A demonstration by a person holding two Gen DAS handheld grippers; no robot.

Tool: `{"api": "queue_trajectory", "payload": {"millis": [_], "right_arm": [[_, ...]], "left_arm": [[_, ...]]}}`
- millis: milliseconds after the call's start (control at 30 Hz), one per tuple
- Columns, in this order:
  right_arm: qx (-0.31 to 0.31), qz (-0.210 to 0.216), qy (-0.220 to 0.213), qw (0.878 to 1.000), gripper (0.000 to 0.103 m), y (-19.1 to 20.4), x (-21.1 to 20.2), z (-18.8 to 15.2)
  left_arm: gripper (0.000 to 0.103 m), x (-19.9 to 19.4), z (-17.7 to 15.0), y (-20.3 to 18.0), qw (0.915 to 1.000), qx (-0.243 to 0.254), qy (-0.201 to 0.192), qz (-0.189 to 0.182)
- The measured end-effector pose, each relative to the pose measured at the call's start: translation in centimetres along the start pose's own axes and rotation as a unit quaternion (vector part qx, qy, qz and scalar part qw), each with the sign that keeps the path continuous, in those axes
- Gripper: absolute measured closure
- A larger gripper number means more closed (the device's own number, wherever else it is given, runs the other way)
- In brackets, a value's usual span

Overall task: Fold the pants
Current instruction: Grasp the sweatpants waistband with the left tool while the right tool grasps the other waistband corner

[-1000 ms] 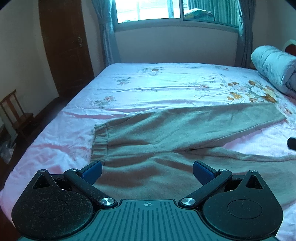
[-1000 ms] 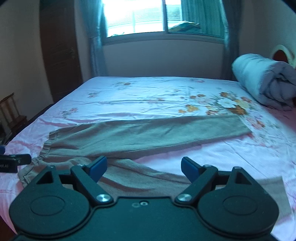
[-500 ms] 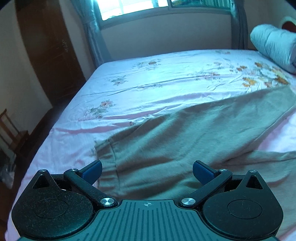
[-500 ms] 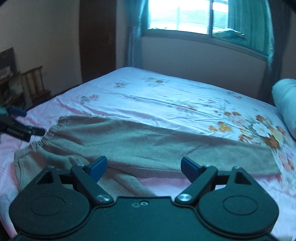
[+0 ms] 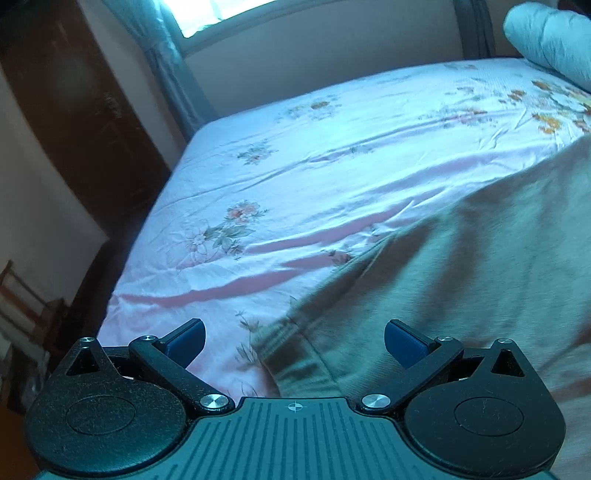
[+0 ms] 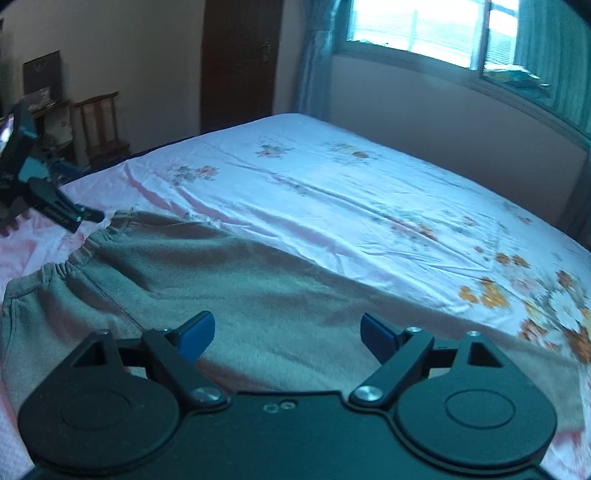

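Grey-brown sweatpants [image 6: 236, 280] lie flat on the bed, waistband to the left, legs running right. In the left wrist view the pants [image 5: 461, 280] fill the lower right, with the elastic waistband corner just ahead of the jaws. My left gripper [image 5: 293, 338] is open and empty, low over that waistband corner. It also shows at the left edge of the right wrist view [image 6: 55, 206], next to the waistband. My right gripper [image 6: 288, 334] is open and empty, low over the upper leg of the pants.
The bed has a pink floral sheet [image 6: 332, 192]. A rolled pale-blue duvet [image 5: 550, 37] lies at the far right. A dark wooden door [image 6: 240, 62], a wooden chair [image 6: 99, 122] and a curtained window [image 6: 424, 29] stand beyond the bed's left and far edges.
Both grippers have swung left and dropped closer to the pants. The left one now sits over the waistband corner; the right one faces the waistband end. Both stay open.
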State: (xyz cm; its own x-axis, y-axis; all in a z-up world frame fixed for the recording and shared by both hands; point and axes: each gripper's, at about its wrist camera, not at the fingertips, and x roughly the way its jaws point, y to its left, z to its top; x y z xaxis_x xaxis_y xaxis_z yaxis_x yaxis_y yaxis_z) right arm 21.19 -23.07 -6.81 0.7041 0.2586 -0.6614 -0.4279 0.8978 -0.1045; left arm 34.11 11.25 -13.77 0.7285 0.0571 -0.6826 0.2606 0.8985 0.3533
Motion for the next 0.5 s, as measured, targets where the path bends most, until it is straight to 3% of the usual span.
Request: {"api": "queue_trajectory", "payload": {"millis": [300, 333, 400, 500], "right_arm": [[-0.046, 0.052, 0.035, 0.997, 0.024, -1.4, 5.9, 1.8], [-0.049, 0.057, 0.037, 0.996, 0.024, -1.6, 6.4, 1.9], [-0.047, 0.067, 0.043, 0.996, 0.024, -2.1, 7.4, 2.0], [-0.04, 0.082, 0.048, 0.995, 0.024, -3.0, 8.6, 2.2]], "left_arm": [[0.001, 6.6, 0.5, 1.7, 0.9975, 0.033, 0.019, -0.06], [0.003, 7.4, 0.5, 1.8, 0.9968, 0.038, 0.022, -0.067], [0.018, 8.6, 0.5, 2.1, 0.9942, 0.04, 0.038, -0.092], [0.018, 10.3, 0.1, 2.3, 0.9887, 0.05, 0.056, -0.13]]}}
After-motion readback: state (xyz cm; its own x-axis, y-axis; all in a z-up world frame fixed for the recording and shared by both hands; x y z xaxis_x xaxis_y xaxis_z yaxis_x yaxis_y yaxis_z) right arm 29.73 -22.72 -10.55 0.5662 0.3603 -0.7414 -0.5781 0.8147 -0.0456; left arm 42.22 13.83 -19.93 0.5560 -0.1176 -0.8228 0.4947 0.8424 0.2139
